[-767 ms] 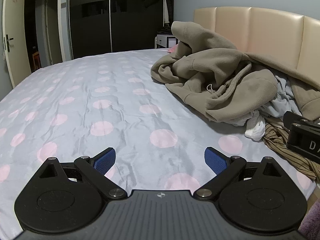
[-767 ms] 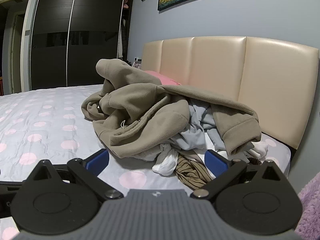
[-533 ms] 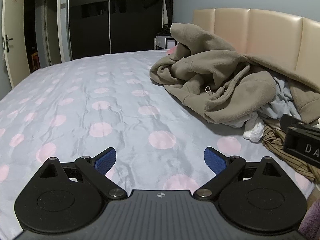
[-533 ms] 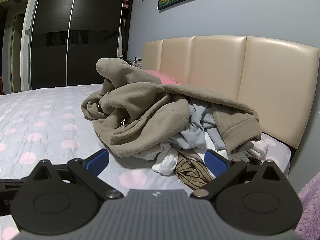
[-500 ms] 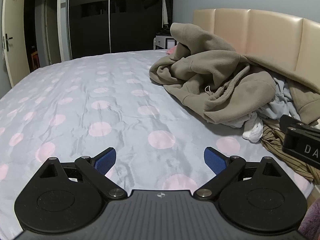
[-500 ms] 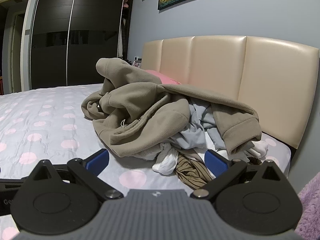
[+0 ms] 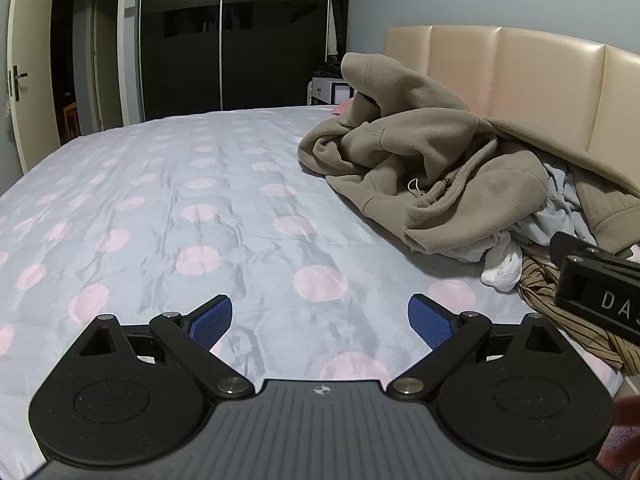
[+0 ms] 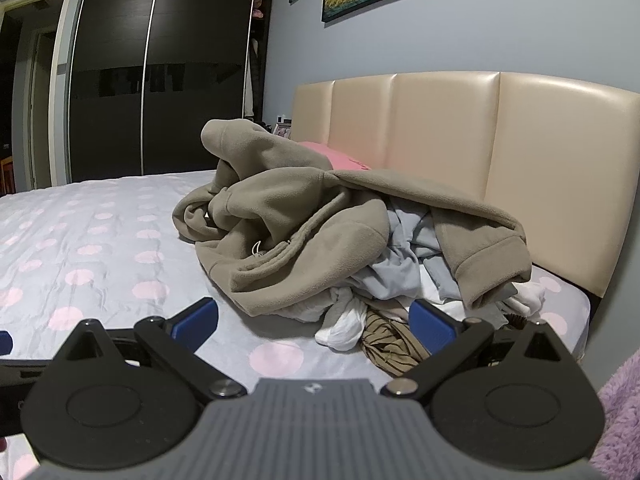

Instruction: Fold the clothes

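Observation:
A heap of clothes lies against the headboard, topped by a tan fleece hoodie. Under it show a light blue-grey garment, a white piece and a brown striped garment. My left gripper hovers open over bare sheet, left of the heap, nothing between its blue pads. My right gripper is open too, just short of the heap's near edge, its right pad in front of the striped garment. Part of the right gripper's black body shows at the right edge of the left wrist view.
The bed has a grey sheet with pink dots. A beige padded headboard stands behind the heap. Dark sliding wardrobe doors and a doorway lie beyond the bed. A purple fuzzy fabric is at the lower right.
The left wrist view has shifted slightly, the heap sitting a little lower and further left in it. The right gripper's view is unchanged. Both grippers stay open.

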### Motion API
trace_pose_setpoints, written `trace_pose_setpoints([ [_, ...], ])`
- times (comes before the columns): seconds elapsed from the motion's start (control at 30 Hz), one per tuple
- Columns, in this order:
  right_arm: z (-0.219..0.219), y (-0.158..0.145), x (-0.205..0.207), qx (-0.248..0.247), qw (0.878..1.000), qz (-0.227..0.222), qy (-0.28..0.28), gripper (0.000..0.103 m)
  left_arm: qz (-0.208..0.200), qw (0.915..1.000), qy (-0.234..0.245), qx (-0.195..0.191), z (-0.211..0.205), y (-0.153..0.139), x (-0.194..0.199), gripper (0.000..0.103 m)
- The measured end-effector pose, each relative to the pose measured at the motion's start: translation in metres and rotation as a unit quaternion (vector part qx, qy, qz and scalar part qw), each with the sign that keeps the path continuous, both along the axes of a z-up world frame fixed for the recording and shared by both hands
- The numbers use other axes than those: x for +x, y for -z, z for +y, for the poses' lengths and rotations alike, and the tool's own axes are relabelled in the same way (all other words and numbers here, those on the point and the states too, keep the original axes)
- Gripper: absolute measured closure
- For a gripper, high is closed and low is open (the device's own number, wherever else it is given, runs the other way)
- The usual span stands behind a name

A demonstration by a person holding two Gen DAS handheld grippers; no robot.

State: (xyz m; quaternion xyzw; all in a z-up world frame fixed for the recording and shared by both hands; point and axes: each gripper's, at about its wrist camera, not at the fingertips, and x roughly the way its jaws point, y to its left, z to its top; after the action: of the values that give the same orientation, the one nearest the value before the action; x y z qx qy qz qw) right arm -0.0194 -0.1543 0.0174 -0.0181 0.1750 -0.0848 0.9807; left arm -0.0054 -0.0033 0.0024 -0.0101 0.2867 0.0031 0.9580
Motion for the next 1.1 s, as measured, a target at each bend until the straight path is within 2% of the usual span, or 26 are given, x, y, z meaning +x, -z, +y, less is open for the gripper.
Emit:
trace_pose_setpoints([
  [1.1, -0.0013, 0.0011, 0.0027, 0.001, 1.0, 0.024, -0.004, 0.001, 0.011, 0.9999, -0.007, 0.002, 0.005, 0.0014, -0.0033, 0.007],
])
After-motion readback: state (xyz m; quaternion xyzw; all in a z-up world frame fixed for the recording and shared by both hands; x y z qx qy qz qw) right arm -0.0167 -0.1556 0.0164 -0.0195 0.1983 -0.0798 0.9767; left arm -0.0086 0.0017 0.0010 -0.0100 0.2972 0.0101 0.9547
